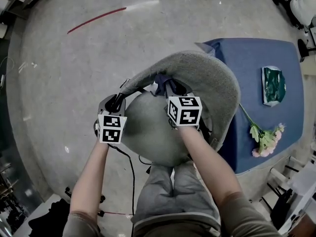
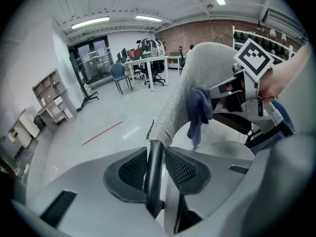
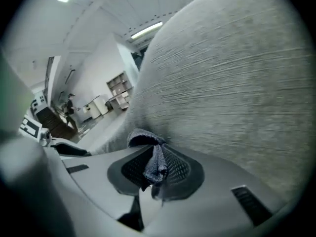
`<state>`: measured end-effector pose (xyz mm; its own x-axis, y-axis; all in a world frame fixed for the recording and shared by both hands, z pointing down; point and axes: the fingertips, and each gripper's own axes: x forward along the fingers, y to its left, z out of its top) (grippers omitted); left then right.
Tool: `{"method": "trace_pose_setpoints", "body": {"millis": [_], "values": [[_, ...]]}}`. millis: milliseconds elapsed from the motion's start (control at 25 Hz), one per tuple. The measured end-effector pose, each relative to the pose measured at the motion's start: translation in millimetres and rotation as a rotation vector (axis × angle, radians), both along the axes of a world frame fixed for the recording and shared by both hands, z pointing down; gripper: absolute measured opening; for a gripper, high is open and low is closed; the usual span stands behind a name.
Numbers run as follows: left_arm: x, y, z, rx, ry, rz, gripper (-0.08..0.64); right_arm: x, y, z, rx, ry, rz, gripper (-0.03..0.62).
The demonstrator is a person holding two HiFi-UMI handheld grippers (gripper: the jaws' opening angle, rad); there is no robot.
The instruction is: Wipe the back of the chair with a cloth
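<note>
- Head view, looking down: a grey fabric chair (image 1: 212, 75) with a curved back stands on the grey floor just in front of the person, seat towards them.
- Left gripper (image 2: 155, 154): jaws closed tight on a thin black bar (image 2: 154, 184) at the left end of the chair back.
- Right gripper (image 3: 157, 164): jaws clamped on a dark blue cloth (image 3: 157, 157), which is bunched between the pads with a fold over the tips.
- Cloth position: inside the curve of the chair back, near its top edge towards the left end, with a loose end hanging towards the seat. Whether it presses on the fabric cannot be told.
- Table (image 1: 247, 58): blue cover, just beside the chair on its right.
- Green packet (image 1: 273, 85): lying flat near the table's right edge.
- Pink flowers (image 1: 266, 139): at the table's near edge, stem pointing towards the chair.
- Red line (image 1: 96, 18): on the floor beyond the chair.
</note>
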<state>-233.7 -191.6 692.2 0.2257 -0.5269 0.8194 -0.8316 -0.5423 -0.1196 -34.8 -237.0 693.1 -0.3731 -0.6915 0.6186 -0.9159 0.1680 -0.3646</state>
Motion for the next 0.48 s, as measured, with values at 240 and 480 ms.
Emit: {"method": "trace_pose_setpoints", "body": {"millis": [240,480], "values": [[-1,0,-1,0.007,0.002,-0.004,0.124,97,27,1,-0.046,-0.034,0.284,0.067],[-1,-1,0,-0.001,0.006,-0.004,0.124,149,80,-11,-0.094,-0.014,0.407,0.067]]}}
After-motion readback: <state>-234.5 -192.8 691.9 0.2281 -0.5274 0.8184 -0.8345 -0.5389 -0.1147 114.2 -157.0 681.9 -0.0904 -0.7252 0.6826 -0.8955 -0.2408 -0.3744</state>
